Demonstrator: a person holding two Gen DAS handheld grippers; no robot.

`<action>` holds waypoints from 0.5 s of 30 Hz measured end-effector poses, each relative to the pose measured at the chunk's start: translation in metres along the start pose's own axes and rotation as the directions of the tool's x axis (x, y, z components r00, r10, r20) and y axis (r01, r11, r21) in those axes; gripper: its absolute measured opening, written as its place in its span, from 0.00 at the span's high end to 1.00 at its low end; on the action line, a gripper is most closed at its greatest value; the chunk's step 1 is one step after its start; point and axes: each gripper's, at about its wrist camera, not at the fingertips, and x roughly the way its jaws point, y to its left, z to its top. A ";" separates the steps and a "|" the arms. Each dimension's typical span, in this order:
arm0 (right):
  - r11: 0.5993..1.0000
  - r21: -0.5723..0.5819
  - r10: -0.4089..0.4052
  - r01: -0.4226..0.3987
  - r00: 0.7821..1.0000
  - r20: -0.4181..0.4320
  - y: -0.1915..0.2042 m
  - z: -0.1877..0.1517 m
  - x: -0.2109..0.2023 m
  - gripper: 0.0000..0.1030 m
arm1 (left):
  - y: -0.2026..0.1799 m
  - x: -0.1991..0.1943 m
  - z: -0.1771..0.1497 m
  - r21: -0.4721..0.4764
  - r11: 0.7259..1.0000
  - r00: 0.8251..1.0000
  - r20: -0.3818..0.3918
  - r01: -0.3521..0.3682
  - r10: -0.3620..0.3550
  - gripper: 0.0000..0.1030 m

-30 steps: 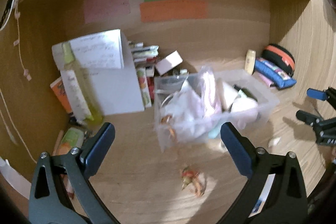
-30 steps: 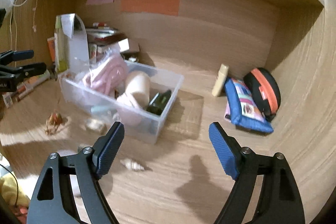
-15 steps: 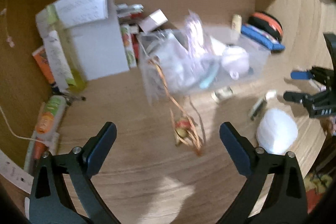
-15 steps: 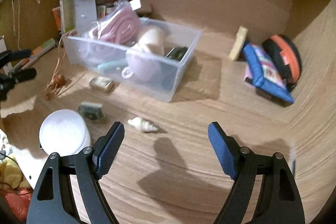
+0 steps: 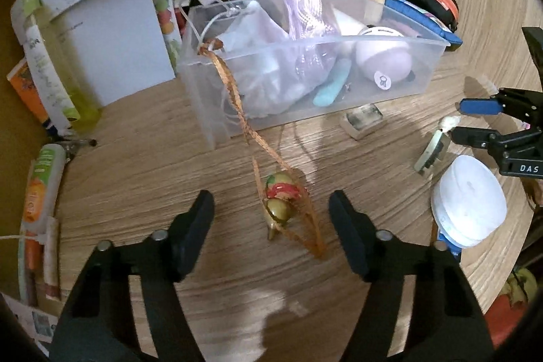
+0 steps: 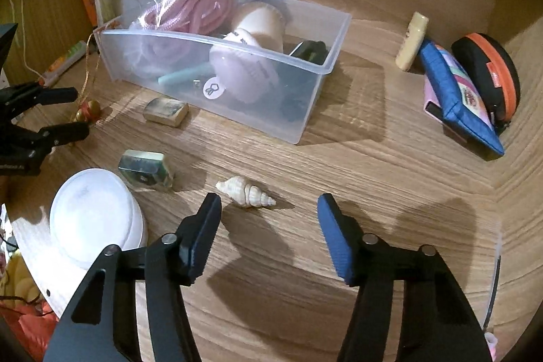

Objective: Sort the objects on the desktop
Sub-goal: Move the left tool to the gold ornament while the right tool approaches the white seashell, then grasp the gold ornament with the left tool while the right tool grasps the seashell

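Note:
A clear plastic bin (image 5: 390,80) (image 6: 315,104) holds a pink rope, a lilac round case and other items. A gold and red ornament (image 5: 280,202) with an orange ribbon lies on the wooden desk between the fingers of my open left gripper (image 5: 271,209); the ribbon runs up to the bin's corner. It shows small in the right wrist view (image 6: 87,111). A cream seashell (image 6: 246,192) lies just ahead of my open, empty right gripper (image 6: 269,212). Two small blocks (image 6: 166,112) (image 6: 146,167) and a white round lid (image 6: 91,219) lie left of the shell.
A white box (image 5: 112,33), a yellow-green bottle (image 5: 51,67) and a tube (image 5: 42,178) stand at the left. A blue pouch (image 6: 458,97), an orange-and-black case (image 6: 488,73) and a cream tube (image 6: 412,41) are at the back right. Shelf walls enclose the desk.
Both grippers have dropped lower and closer to the desk. The ornament now lies between my left fingers, and the shell sits just before my right fingers.

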 end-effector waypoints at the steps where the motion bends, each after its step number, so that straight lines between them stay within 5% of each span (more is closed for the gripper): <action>1: 1.000 -0.004 0.005 -0.005 1.000 -0.004 0.001 0.001 0.002 0.50 | 0.000 0.001 0.000 -0.005 1.000 1.000 -0.003 0.013 -0.013 0.36; 9: 0.999 -0.013 0.048 -0.048 0.999 -0.025 0.007 0.008 0.008 0.66 | 0.000 0.006 0.002 0.001 0.999 0.999 -0.009 0.038 -0.038 0.55; 13: 0.997 -0.029 0.076 -0.077 0.997 -0.024 0.011 0.008 0.008 0.80 | 0.001 0.006 0.003 0.003 0.999 0.999 -0.002 0.043 -0.043 0.81; 15: 0.996 -0.018 0.086 -0.086 0.996 -0.022 0.011 0.007 0.007 0.85 | 0.003 0.005 0.003 -0.003 0.999 0.999 0.001 0.044 -0.044 0.81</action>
